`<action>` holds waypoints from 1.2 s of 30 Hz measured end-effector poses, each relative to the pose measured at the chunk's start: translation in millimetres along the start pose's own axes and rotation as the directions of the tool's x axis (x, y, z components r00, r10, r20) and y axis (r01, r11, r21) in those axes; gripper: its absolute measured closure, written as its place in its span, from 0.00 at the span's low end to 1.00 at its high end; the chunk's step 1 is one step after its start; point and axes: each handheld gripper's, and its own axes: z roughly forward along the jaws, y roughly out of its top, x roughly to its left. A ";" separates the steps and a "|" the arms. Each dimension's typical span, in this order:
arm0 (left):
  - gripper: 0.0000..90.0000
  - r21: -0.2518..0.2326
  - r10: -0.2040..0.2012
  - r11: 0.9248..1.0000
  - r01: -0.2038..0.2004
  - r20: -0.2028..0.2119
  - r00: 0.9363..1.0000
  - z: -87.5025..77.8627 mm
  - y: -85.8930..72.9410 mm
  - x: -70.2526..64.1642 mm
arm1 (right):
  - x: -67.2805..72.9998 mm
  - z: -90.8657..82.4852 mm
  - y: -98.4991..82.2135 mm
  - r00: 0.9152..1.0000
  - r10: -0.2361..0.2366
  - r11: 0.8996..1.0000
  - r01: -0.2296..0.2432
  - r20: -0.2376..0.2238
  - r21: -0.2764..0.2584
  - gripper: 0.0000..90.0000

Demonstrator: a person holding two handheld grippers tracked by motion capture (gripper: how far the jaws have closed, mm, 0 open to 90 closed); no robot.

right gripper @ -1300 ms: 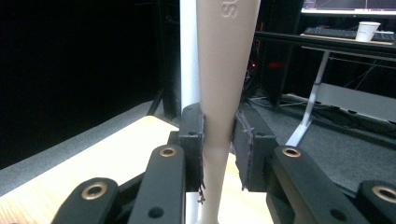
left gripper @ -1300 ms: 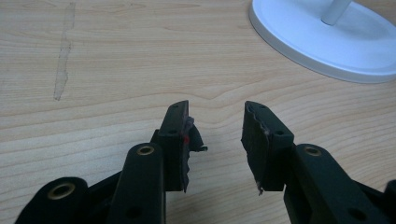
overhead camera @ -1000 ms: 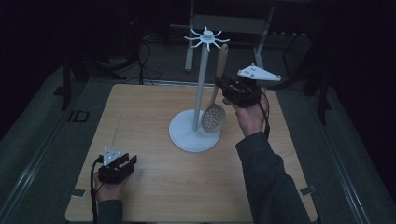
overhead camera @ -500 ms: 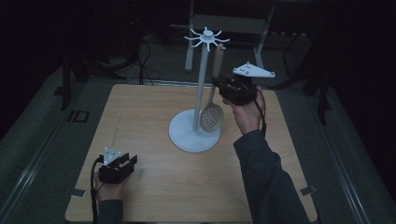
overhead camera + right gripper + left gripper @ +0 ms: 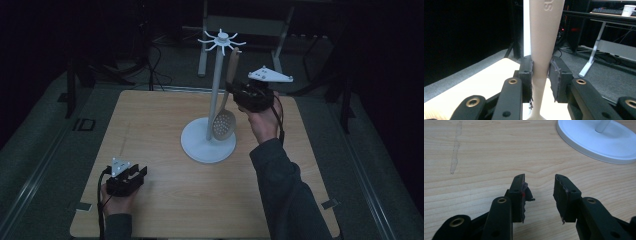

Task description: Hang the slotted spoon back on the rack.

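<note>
The wooden surface point(image 5: 165, 130) carries a white utensil stand point(image 5: 210, 140), made up of a round base, an upright pole and a ring of hooks at the top. The stand is set toward the far middle of the surface.

A beige slotted spoon point(image 5: 224, 122) is held upright just beside the pole, bowl downward above the base and handle rising toward the hooks. Whether the handle end is already caught on a hook cannot be told from the high view.

The right claw point(image 5: 239, 91) is closed on the spoon handle; in the right gripper view the handle point(image 5: 541, 50) is seen clamped between both pads. The left claw point(image 5: 539, 195) is spread apart and holds nothing, resting low on the near left of the surface.

The step in hand is judged to be hanging the spoon on the stand. The next move calls for the handle end to be aligned with a hook before release.
</note>
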 end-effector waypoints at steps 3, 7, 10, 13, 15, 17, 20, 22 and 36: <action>0.69 0.000 0.001 1.000 -0.001 0.000 1.000 0.0 0.0 -0.1 | 0.1 -0.9 -1.2 1.000 -0.007 1.000 0.007 0.006 0.001 0.79; 0.69 0.000 0.002 1.000 -0.002 -0.001 1.000 0.3 -0.1 -0.2 | -1.2 -1.3 -2.6 1.000 -0.005 1.000 0.005 0.010 0.003 0.71; 0.69 0.001 0.003 1.000 -0.003 -0.002 1.000 0.5 -0.1 -0.3 | -2.1 -1.6 -3.7 1.000 -0.003 1.000 0.003 0.006 0.007 0.66; 0.68 0.002 0.003 1.000 -0.003 -0.002 1.000 0.5 0.0 -0.1 | -2.2 -2.0 -4.7 1.000 -0.014 1.000 0.014 0.018 0.008 0.60; 0.68 0.002 0.002 1.000 -0.002 -0.002 1.000 0.3 0.0 -0.1 | -2.4 -2.6 -6.0 1.000 -0.011 1.000 0.011 0.022 0.007 0.58; 0.67 0.003 0.003 1.000 -0.003 -0.003 1.000 0.3 0.0 -0.1 | -2.6 -2.9 -7.5 1.000 -0.017 1.000 0.017 0.022 0.015 0.56; 0.67 0.001 0.001 1.000 -0.001 -0.004 1.000 0.3 0.0 0.0 | -2.5 -3.9 -9.8 0.999 -0.020 1.000 0.019 0.028 0.016 0.52; 0.67 0.001 -0.001 1.000 0.001 -0.004 1.000 0.1 0.0 0.3 | -2.9 -4.5 -10.9 0.999 -0.021 1.000 0.021 0.033 0.016 0.50; 0.65 0.003 -0.001 1.000 0.001 -0.007 1.000 -0.1 0.3 0.8 | -5.2 -19.1 -22.2 0.998 -0.033 0.999 0.031 0.062 0.028 0.45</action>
